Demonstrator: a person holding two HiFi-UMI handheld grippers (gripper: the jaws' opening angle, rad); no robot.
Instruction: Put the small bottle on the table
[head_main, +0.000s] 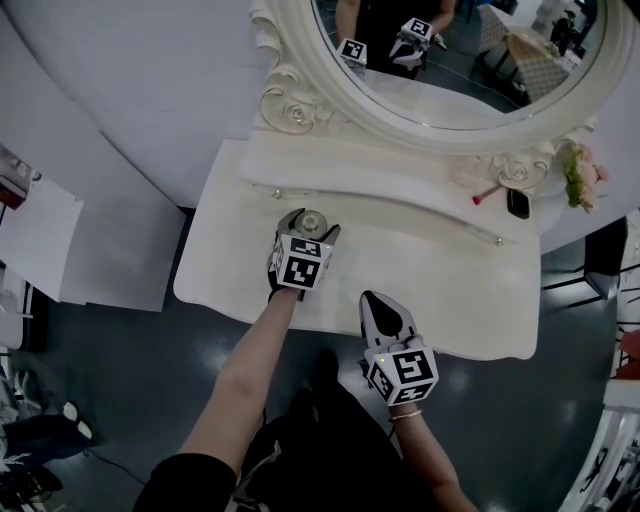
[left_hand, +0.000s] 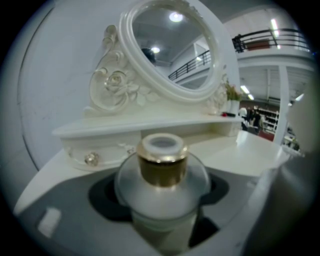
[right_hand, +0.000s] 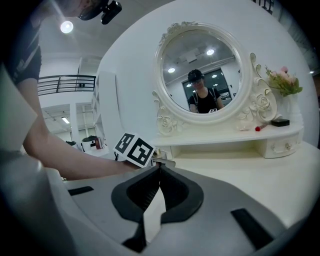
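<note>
small bottle (left_hand: 162, 197): frosted white, gold collar | table (head_main: 450, 265): cream-white | floor (head_main: 130, 360): dark grey

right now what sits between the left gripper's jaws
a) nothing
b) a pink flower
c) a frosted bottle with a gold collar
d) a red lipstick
c: the left gripper view shows the left gripper closed around the small bottle, which is frosted with a gold collar.

No words, brands or numbers reading legibly anywhere, only black-and-white square coded markers showing on the near-left white cube (head_main: 303, 264) and the near-right white cube (head_main: 404, 374)
</note>
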